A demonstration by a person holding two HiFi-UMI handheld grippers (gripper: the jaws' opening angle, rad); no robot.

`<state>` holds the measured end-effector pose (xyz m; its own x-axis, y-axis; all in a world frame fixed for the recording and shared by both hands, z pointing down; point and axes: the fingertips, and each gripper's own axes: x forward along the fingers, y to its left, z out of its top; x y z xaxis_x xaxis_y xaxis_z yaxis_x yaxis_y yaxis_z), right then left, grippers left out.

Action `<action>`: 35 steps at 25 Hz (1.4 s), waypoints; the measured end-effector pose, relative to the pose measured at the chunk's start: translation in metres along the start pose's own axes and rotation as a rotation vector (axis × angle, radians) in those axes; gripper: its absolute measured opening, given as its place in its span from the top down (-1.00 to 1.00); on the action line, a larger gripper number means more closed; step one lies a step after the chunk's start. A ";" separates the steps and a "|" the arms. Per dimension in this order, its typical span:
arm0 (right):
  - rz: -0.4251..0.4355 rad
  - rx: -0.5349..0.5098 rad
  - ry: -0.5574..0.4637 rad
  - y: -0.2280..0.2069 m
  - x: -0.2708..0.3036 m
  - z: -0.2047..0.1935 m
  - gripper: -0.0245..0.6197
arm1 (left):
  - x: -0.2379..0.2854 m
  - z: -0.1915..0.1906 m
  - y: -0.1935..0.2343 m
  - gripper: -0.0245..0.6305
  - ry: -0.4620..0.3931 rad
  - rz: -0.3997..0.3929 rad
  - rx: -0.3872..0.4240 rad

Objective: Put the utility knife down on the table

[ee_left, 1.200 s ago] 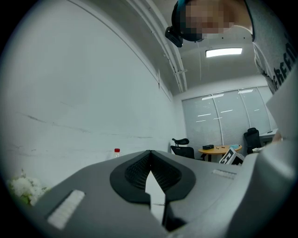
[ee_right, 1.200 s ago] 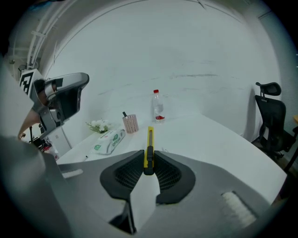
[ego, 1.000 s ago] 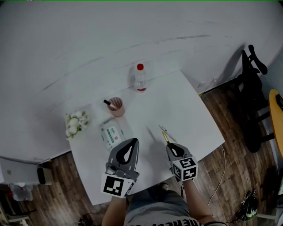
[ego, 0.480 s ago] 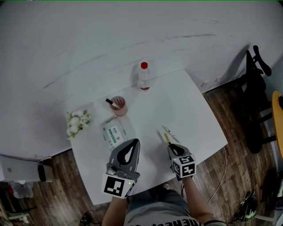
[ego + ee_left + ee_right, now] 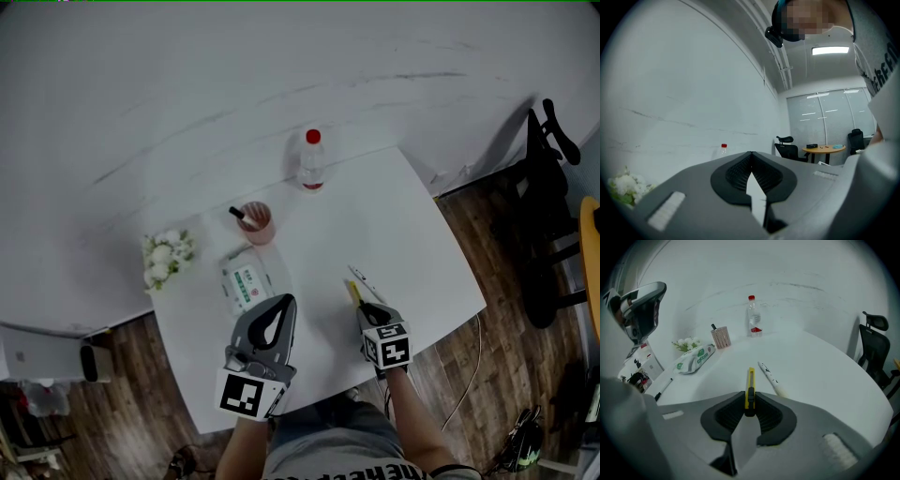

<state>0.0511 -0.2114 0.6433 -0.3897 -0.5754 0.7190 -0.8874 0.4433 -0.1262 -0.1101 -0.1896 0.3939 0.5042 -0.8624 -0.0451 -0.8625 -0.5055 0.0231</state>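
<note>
Yellow utility knife [image 5: 750, 379], slim flat bar — pinched in right claw [image 5: 749, 405], left claw [image 5: 751, 161] closed, empty

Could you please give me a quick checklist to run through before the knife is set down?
1. Grip: the right gripper is shut on the yellow utility knife, which points away along the jaws. Ok.
2. Landing spot: the table is bare directly under and ahead of the knife. Ok.
3. Clearance: the white pen lies just right of the knife's far end, apart from it. Ok, but tight.
4. Whether the knife already touches the table: cannot tell.
5. Blade retracted: no blade shows at the tip, but it is too small to be sure. Cannot tell.
6. The left gripper is shut, empty and off to the side. Ok.
</note>
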 end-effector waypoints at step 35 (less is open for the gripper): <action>-0.052 -0.050 0.035 0.000 0.004 -0.003 0.65 | -0.013 0.004 0.005 0.89 -0.003 0.024 -0.003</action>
<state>0.0500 -0.2115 0.6476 -0.3337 -0.5746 0.7474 -0.8924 0.4479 -0.0541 -0.1211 -0.1813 0.3908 0.4836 -0.8740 -0.0480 -0.8740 -0.4851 0.0272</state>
